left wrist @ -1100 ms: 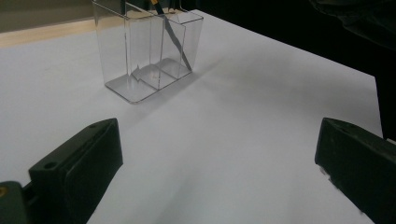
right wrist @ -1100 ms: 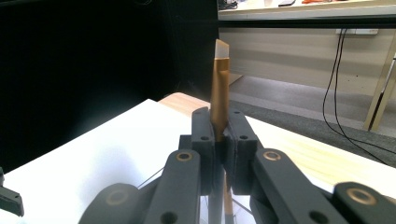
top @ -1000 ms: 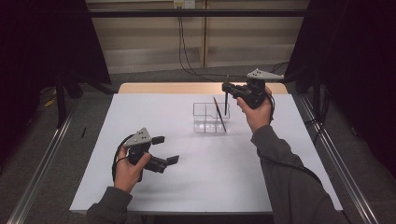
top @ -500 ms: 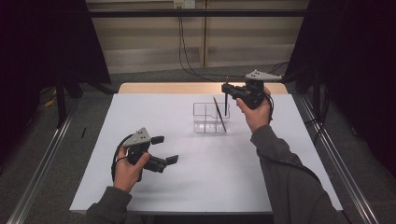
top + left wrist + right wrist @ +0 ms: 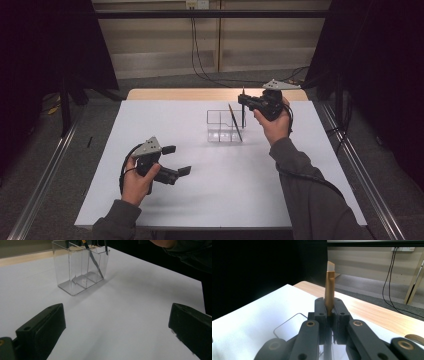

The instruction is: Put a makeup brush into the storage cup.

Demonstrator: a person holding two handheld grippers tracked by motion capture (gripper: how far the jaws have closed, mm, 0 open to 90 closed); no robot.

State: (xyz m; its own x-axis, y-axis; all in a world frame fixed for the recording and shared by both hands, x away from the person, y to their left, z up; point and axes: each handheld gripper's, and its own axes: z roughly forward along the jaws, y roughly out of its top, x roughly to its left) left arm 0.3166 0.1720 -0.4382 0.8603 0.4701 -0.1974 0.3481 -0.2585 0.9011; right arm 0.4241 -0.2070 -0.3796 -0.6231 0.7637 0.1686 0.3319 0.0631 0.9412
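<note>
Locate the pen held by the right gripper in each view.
High view: the pen stands upright right of centre, clamped in the right gripper, with its lower end at the right end of the holder.
Left gripper view: its dark lower end hangs at the top edge, over the holder's far end.
Right gripper view: centre, gold shaft rising from the shut jaws.
Shared landmark: the clear holder.

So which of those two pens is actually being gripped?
The upright gold pen clamped in the right gripper, above the clear organizer. The other pen leans inside it, untouched.
</note>
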